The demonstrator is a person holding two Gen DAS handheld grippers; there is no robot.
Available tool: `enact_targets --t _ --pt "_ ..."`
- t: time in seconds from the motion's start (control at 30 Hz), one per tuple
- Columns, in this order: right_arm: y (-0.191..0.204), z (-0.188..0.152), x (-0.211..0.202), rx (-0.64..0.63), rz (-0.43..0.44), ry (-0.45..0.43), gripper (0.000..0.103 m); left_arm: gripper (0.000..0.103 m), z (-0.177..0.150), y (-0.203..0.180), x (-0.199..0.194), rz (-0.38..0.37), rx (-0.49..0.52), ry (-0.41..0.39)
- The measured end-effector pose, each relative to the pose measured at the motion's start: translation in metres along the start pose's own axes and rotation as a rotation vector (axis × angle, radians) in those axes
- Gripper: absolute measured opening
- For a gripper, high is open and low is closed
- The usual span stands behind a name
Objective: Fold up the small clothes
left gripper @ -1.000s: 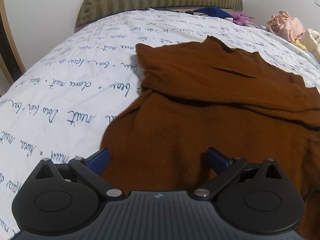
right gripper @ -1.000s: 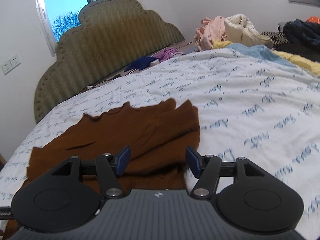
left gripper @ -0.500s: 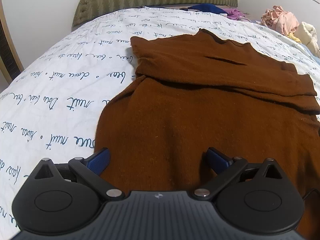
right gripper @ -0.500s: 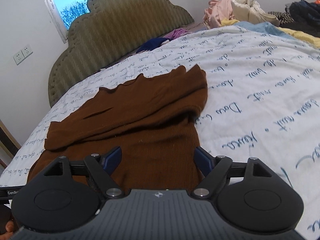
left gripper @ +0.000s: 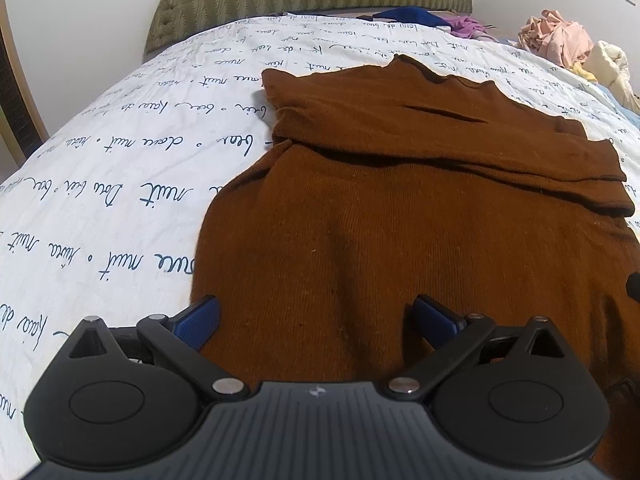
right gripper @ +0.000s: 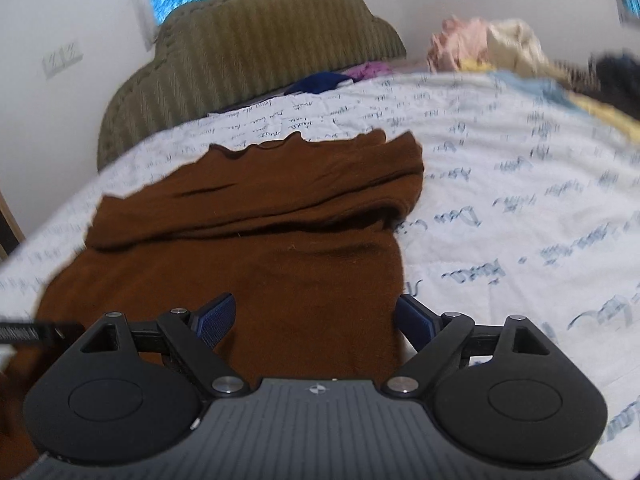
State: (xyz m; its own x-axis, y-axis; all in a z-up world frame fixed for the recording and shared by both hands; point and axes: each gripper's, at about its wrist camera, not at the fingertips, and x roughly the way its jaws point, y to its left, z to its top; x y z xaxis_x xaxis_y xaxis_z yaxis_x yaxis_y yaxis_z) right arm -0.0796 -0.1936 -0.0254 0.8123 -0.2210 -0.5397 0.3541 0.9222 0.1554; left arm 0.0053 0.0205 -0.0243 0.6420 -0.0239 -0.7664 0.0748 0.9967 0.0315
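Your left gripper [left gripper: 316, 316] hangs with its blue-padded jaws spread wide above the near left part of the brown sweater [left gripper: 400, 208], nothing clamped between them. Your right gripper [right gripper: 316, 318], seen through motion blur, has just been opening its jaws; they stand wide apart over the sweater's near right edge, one pad above the knit and the other beside its border, neither pressing on it. The sweater lies on the white bedsheet [left gripper: 120, 168] printed with dark script, its upper part folded across the body in a band. Beyond it rises the olive quilted headboard [right gripper: 248, 44]. A heap of pink and cream clothes [left gripper: 560, 40] sits at the bed's far right.
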Motion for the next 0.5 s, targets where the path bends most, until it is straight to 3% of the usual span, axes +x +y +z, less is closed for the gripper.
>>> enact_targets --t 0.1,0.27,0.5 --pt "0.005 -0.006 -0.004 -0.010 0.004 0.007 0.086 0.103 -0.002 0.000 -0.002 -0.002 -0.004 -0.001" --pt "0.007 -0.012 -0.012 0.057 0.136 0.026 0.086 0.103 -0.006 0.001 -0.010 -0.015 -0.003 -0.005" --pt "0.000 -0.002 -0.029 -0.091 -0.042 0.007 0.084 0.103 -0.010 0.012 -0.026 -0.014 -0.013 -0.021"
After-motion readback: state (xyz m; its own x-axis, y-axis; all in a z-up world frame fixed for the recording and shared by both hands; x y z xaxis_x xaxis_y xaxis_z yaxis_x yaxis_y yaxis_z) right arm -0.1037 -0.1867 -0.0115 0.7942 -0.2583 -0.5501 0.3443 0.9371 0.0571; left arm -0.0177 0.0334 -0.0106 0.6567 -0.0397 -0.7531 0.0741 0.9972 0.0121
